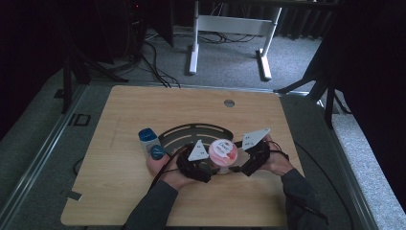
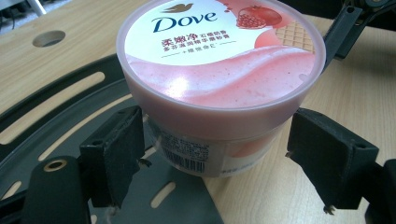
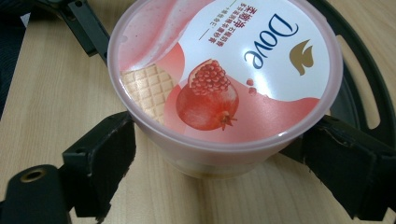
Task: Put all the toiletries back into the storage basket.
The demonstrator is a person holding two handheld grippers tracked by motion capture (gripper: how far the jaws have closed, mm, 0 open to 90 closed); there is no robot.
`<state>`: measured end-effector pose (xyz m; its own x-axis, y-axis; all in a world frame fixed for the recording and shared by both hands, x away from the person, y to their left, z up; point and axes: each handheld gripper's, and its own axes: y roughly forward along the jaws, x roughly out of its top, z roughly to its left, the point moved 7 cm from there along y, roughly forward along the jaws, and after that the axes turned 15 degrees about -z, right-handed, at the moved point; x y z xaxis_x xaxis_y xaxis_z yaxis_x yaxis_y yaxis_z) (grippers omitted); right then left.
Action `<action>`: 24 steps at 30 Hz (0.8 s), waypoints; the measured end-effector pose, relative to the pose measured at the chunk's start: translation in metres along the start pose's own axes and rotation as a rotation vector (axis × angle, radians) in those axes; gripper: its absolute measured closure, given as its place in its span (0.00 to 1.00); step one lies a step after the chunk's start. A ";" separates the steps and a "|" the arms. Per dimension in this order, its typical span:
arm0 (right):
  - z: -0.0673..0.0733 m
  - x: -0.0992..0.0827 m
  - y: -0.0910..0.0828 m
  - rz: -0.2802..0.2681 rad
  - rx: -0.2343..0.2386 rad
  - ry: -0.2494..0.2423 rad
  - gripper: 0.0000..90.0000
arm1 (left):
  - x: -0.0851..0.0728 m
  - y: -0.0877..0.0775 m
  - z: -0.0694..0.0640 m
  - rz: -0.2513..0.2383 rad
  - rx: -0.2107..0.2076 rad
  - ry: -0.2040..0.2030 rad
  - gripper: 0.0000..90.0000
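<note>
A blue-capped bottle (image 1: 150, 143) lies left of centre on the wooden table (image 1: 124, 115), beside a black slotted ring-shaped tray (image 1: 194, 130); a white desk frame (image 1: 232, 28) stands at upper centre.

— What does the person wear?
— Dark grey long sleeves on both forearms, down to the wrists.
— And the left tool (image 1: 207, 168)?
— Black, blocky, with a pale grey three-cornered plate on top bearing small dark marks. Its jaws are flat black pads with little screw holes, and a brass-ringed hole sits on one arm.
— The right tool (image 1: 241, 165)?
— The same build, same plate; thin black cables trail from each.
</note>
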<state>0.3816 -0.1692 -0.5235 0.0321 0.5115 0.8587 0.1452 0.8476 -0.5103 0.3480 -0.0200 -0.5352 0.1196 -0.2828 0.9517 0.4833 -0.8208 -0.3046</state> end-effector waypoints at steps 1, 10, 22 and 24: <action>-0.001 0.001 0.000 -0.001 0.001 -0.001 0.12 | 0.001 0.000 0.001 -0.002 0.003 -0.002 0.21; -0.011 0.003 0.000 -0.004 -0.003 -0.004 0.11 | 0.005 0.005 0.007 -0.002 0.025 0.011 0.21; -0.026 0.004 0.002 -0.014 0.000 0.004 0.11 | 0.010 0.011 0.017 -0.001 0.054 0.015 0.21; -0.028 0.004 0.003 -0.014 0.000 0.006 0.10 | 0.010 0.012 0.019 0.002 0.060 0.019 0.21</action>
<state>0.4100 -0.1685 -0.5202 0.0358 0.4986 0.8661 0.1459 0.8547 -0.4981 0.3714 -0.0235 -0.5286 0.1044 -0.2943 0.9500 0.5346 -0.7888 -0.3031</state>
